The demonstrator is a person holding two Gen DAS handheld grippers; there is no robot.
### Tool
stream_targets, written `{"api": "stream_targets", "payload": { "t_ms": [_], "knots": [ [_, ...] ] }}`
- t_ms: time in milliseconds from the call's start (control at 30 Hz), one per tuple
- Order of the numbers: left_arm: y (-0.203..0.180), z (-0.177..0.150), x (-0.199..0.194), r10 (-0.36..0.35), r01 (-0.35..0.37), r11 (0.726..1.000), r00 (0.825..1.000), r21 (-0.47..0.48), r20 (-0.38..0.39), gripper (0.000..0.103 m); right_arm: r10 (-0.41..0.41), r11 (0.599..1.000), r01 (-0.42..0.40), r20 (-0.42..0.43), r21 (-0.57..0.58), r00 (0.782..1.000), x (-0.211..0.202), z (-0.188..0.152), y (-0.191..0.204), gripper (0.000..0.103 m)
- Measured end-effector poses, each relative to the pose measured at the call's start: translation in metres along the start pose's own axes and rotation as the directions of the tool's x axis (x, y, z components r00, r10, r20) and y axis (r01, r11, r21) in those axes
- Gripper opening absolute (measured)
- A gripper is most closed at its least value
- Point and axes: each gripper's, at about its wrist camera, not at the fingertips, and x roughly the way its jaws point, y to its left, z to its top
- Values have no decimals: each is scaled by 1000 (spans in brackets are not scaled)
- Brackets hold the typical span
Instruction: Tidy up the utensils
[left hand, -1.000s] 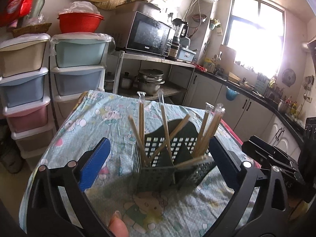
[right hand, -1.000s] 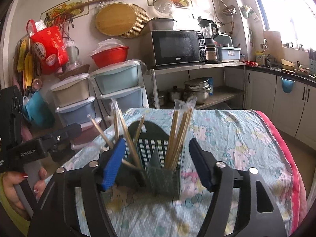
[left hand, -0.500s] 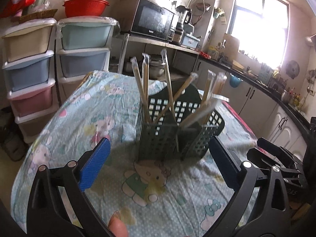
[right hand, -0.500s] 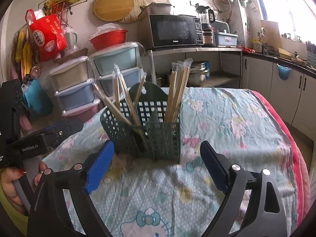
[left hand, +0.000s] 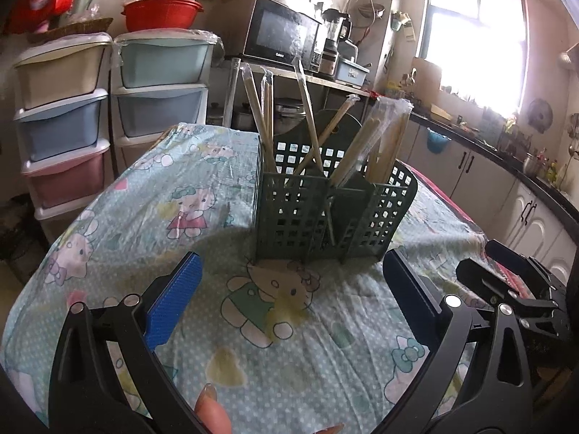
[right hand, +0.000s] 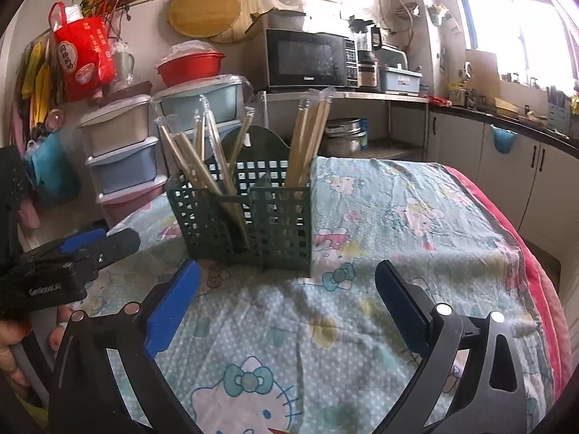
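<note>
Wrapped chopsticks [left hand: 315, 123] are standing in a dark green lattice utensil holder [left hand: 325, 213], which is sitting on a table covered with a pale blue cartoon-cat tablecloth [left hand: 188, 202]. The holder is lying straight ahead of both tools, a little beyond their fingertips and touching neither.

In the left wrist view, the left gripper [left hand: 289, 289] is hovering low over the cloth and pointing at the holder's front wall. Its jaws are spread wide and gripping nothing, with the blue-padded fingers [left hand: 177, 300] flanking a cartoon cat print. A fingertip of the person's hand [left hand: 213, 412] is showing at the bottom edge, beneath the tool. The other tool's black body is sitting to the right, near the table's edge.

In the right wrist view, the right gripper [right hand: 286, 303] is also hovering over the cloth, angled toward the holder's near corner. Its jaws are likewise gaping and empty. To its left, the left tool is reaching in with the person's fingers wrapped around its handle.

Several loose chopsticks are leaning at different angles in the holder's left compartment, while a tighter bundle [right hand: 307, 144] is standing nearly upright in the right compartment. Behind the table, stacked pastel plastic drawers [right hand: 123, 152] and a black microwave [right hand: 307, 58] on a shelf are lining the wall.
</note>
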Motion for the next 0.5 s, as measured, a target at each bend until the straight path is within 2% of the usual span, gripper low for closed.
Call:
{"api": "stream_targets", "payload": {
  "t_ms": [300,500],
  "knots": [
    [-7,-9,-4,-18,15,999,997,29,80,92,-25,1000,25,91,7,996,-11,-10,-5,95],
    [-9,-13,-2,-22,19,999,995,31,94,92,-25,1000,23,83,20,996,-9,-16,-5,96]
  ]
}}
